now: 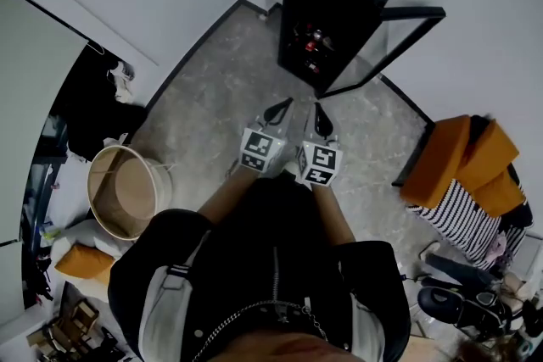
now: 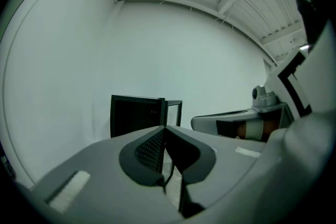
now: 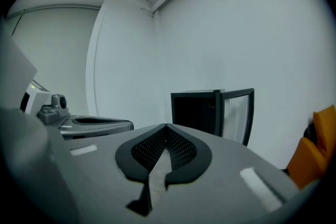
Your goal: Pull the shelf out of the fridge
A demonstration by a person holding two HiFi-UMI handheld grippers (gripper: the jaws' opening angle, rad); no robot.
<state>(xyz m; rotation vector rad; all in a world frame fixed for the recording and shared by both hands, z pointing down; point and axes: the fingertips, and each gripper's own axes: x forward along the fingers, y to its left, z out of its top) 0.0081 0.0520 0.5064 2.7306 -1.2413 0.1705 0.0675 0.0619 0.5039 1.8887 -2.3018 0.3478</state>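
Both tools clenched and empty: left gripper [image 1: 280, 108] [image 2: 164, 131] and right gripper [image 1: 321, 119] [image 3: 166, 131] have jaws pressed together, nothing between them. The 2 sit side by side, just apart, low in front of the person, tips aimed at 12 o'clock.

Fridge [image 1: 335, 4] [image 2: 135, 115] [image 3: 197, 113] stands at 12 o'clock from the tips, well apart, bare floor [image 1: 212, 106] between. Glass door [image 1: 399, 47] is open, swung to 2 o'clock.

Shelf [image 1: 307, 53] is inside the dark cavity, seated, small items on it; detail too dim. Neither gripper touches it.

Basket [image 1: 127, 191] is at 8 o'clock of the left gripper.
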